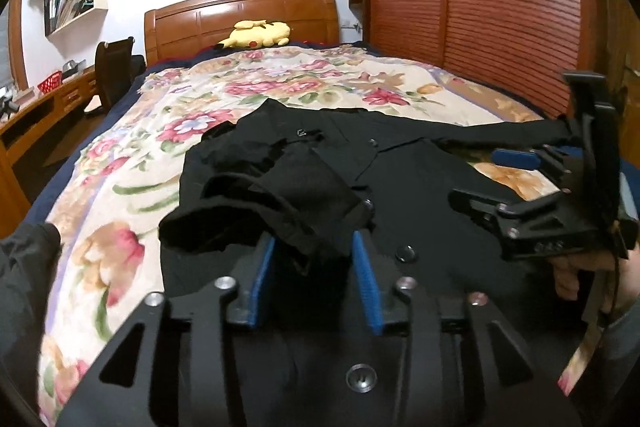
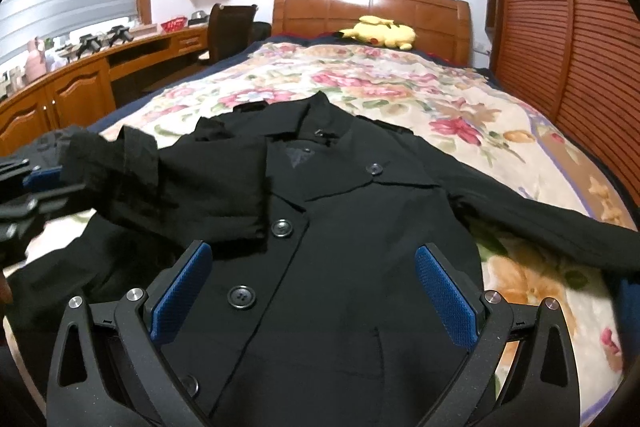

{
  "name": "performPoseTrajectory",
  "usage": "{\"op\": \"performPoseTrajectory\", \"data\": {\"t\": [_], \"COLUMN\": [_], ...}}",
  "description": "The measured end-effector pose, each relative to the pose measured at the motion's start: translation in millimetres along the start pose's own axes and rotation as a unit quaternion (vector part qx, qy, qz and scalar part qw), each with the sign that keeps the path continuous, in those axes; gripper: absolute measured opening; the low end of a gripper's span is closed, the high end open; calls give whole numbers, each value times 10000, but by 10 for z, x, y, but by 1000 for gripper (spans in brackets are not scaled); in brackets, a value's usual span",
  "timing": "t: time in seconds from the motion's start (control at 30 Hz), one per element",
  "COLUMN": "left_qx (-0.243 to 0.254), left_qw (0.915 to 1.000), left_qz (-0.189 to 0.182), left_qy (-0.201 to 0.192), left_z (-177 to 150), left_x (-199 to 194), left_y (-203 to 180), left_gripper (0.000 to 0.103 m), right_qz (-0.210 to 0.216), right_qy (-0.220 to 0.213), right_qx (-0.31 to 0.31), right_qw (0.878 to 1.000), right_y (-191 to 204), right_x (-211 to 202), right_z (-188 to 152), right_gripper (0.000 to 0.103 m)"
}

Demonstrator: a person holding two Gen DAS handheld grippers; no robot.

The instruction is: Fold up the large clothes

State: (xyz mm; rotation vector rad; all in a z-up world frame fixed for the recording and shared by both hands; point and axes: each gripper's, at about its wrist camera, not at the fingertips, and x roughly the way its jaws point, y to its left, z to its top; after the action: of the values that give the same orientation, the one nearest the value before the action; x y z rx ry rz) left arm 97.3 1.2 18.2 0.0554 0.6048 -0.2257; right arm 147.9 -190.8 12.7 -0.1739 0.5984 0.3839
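My left gripper (image 2: pixel 24 195) is blurred and cut off at the right camera's edge. The coat's (image 2: pixel 340 247) hem hides beneath my right gripper (image 2: pixel 316 291); its outstretched sleeve (image 2: pixel 560 227) runs off-frame.

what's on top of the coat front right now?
One sleeve lies folded across the black coat chest, cuff between the left gripper's parted pads. Three buttons show below it. Anything under the sleeve is hidden.
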Motion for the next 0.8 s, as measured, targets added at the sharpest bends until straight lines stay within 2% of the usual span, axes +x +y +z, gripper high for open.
{"op": "performPoseTrajectory", "data": {"t": [0.2, 0.33, 0.57, 0.8], "left_qx": [-369, -444, -618, -791], "left_qw": [9988, 9982, 9964, 9944], "left_qz": [-72, 72, 417, 604], "left_qy": [-315, -397, -404, -353], "left_z": [-161, -303, -505, -618], "left_x": [-235, -329, -398, -439], "left_y": [202, 359, 680, 982], "left_gripper": [55, 55, 55, 55], "right_qz": [73, 215, 595, 1009], "right_qy": [-2, -12, 146, 323], "right_qx": [-115, -196, -444, -782], "right_qw": [9999, 9996, 9971, 9913], "right_y": [168, 290, 618, 1051], "right_x": [33, 71, 223, 360], "right_z": [10, 40, 28, -3], "right_gripper": [102, 100, 86, 80]}}
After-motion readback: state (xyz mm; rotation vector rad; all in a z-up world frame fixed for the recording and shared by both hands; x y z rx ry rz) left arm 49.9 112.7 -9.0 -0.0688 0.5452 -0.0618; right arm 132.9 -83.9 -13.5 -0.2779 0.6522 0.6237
